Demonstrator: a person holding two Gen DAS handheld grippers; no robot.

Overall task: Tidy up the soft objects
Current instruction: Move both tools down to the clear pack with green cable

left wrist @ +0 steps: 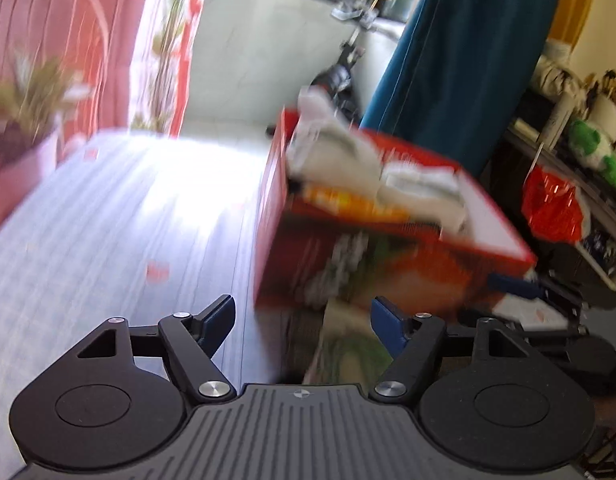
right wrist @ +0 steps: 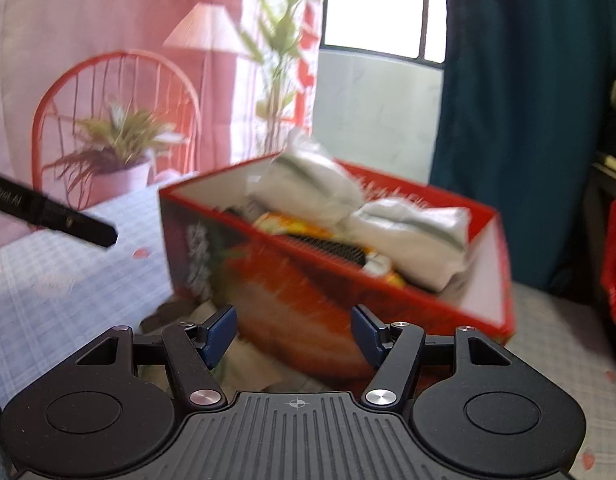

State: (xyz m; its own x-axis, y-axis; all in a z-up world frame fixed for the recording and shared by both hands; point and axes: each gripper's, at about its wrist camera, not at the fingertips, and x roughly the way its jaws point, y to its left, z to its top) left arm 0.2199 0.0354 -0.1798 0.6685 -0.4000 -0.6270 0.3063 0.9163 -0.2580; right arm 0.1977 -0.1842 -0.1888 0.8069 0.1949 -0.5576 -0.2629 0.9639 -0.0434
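Soft objects, pale rolled cloth bundles (right wrist: 408,232), already sit in the red box (right wrist: 308,292) on the checked bedcover (right wrist: 67,280), heaped toward its far and right end over something orange and a dark ribbed piece I can't identify. Both views are smeared, so I won't trust fine detail. My right gripper (right wrist: 293,332) has its jaws wide and holds nothing; the box's printed long side fills the space just ahead of it, close to the fingers. My left gripper (left wrist: 301,320) is equally wide and empty, and from there the box (left wrist: 388,272) lies ahead and to the right, with one near corner pointing at me. The box's long axis runs from near left to far right in the right view. A crumpled greenish piece (right wrist: 243,360) lies on the cover below the box's near side, between the right fingers, so I judge the right gripper better placed for it, though whether it touches the box I can't tell
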